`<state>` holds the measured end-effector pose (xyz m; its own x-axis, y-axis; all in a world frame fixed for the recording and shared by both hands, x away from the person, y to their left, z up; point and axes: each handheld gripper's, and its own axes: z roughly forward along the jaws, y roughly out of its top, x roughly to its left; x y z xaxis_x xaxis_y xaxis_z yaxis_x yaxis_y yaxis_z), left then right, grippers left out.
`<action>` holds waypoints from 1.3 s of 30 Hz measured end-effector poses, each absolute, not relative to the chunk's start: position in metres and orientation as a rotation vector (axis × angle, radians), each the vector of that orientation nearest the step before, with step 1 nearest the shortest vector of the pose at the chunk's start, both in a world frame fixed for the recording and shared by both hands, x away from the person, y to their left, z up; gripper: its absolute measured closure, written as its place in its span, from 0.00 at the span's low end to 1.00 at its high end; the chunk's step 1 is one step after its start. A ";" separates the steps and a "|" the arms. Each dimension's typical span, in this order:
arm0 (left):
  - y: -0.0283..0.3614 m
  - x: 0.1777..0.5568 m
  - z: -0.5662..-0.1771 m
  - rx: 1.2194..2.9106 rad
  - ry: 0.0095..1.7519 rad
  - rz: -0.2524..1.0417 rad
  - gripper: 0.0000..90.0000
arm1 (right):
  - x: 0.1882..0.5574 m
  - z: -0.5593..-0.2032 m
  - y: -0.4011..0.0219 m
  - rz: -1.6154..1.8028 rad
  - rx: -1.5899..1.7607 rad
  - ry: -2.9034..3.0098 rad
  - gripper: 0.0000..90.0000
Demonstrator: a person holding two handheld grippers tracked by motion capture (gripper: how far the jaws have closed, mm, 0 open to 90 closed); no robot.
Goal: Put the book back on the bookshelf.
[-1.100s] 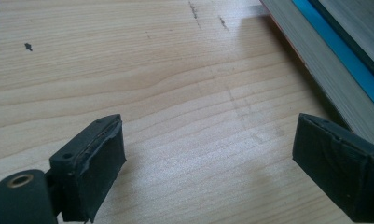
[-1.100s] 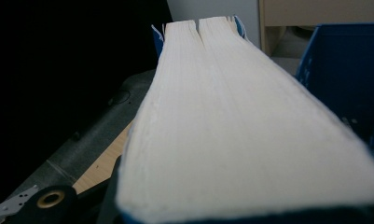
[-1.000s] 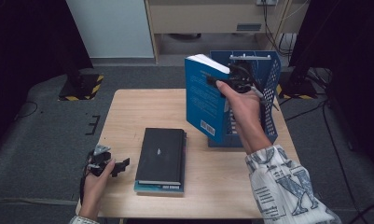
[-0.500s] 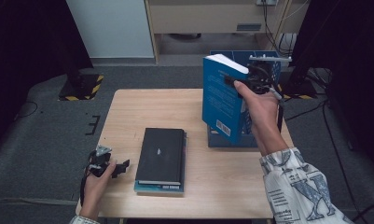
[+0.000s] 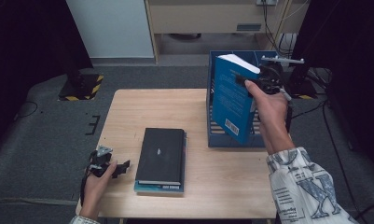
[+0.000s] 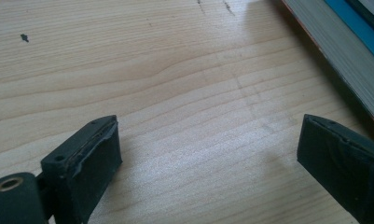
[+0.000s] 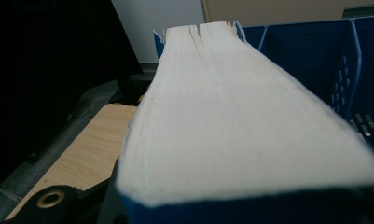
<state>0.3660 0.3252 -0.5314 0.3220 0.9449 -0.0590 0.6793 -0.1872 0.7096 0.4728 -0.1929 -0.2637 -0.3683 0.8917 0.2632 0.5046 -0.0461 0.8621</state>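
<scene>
My right gripper [image 5: 250, 84] is shut on a thick blue book [image 5: 233, 100], held upright in the air over the blue file rack [image 5: 231, 140] at the table's right side. In the right gripper view the book's white page edge [image 7: 240, 121] runs away from the jaws, with the rack's blue wall [image 7: 306, 46] behind it. A black book [image 5: 160, 154] lies flat on another blue-covered book in the middle of the wooden table [image 5: 142, 107]. My left gripper [image 5: 121, 167] rests open near the table's front left corner, just left of that stack, with bare wood [image 6: 184, 93] between its fingers.
The blue rack stands at the table's right edge with upright dividers. Beyond the table are a grey floor, a white panel [image 5: 110, 28], a wooden cabinet and cables at the far right. The stack's page edge [image 6: 343, 65] lies close to the right of the left gripper.
My right hand has carried the blue book to the right, from the rack's left side to over the rack. The left hand and the stacked books have stayed put.
</scene>
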 end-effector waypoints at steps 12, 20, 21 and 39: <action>0.324 0.367 -0.532 1.947 1.423 0.521 0.06 | 0.492 -0.271 -0.191 1.373 1.506 1.803 0.67; 0.324 0.366 -0.533 1.949 1.418 0.510 0.06 | 0.502 -0.275 -0.188 1.356 1.525 1.783 0.67; 0.324 0.366 -0.533 1.945 1.417 0.508 0.06 | 0.503 -0.274 -0.186 1.354 1.523 1.783 0.67; 0.323 0.367 -0.534 1.950 1.401 0.520 0.05 | 0.527 -0.280 -0.161 1.306 1.493 1.742 0.67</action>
<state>0.3667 0.3226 -0.5342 0.3433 0.9372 -0.0623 0.6692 -0.1975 0.7163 0.5266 -0.1610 -0.2801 -0.2765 0.9382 0.2080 0.4625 -0.0598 0.8846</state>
